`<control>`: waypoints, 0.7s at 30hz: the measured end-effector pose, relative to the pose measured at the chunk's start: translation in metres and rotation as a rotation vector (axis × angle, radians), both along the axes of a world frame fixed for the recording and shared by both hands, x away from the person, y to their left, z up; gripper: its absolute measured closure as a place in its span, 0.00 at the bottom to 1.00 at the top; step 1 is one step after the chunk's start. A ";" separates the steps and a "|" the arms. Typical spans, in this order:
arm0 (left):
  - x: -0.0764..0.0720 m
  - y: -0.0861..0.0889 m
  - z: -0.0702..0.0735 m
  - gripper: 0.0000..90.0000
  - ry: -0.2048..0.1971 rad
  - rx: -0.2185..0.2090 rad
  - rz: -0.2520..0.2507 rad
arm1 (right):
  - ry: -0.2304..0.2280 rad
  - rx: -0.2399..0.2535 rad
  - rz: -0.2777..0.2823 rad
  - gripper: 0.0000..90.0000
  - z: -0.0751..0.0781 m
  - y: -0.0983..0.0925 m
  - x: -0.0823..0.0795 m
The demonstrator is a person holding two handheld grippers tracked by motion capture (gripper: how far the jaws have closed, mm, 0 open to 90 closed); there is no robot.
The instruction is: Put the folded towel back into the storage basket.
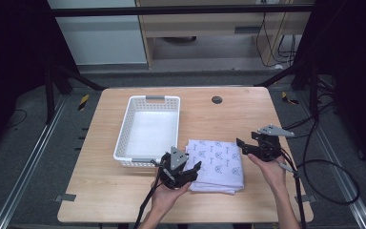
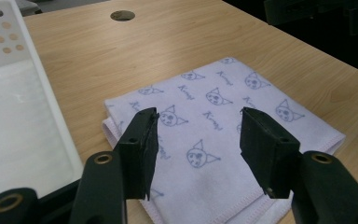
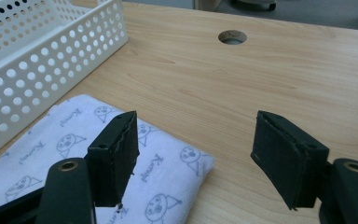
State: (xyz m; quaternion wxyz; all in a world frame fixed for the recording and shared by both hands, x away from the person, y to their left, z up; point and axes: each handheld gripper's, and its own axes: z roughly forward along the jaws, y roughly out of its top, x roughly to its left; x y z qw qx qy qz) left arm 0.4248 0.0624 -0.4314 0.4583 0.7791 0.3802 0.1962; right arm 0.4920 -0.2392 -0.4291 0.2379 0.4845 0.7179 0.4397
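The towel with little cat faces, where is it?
In the high view, the folded towel lies on the table, just right of the white basket, between both open tongs.

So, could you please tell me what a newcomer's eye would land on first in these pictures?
First, the folded white cloth printed with blue cat faces, lying near the front of the light wooden table. Just left of it sits an empty white perforated plastic basket. The open left gripper hovers at the cloth's left edge; the open right gripper waits by its right edge.

Bright overhead light, dark bkgd.
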 end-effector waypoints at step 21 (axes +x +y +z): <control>-0.008 0.002 -0.036 0.53 0.083 -0.004 0.014 | 0.054 -0.033 0.010 0.40 -0.024 0.006 0.006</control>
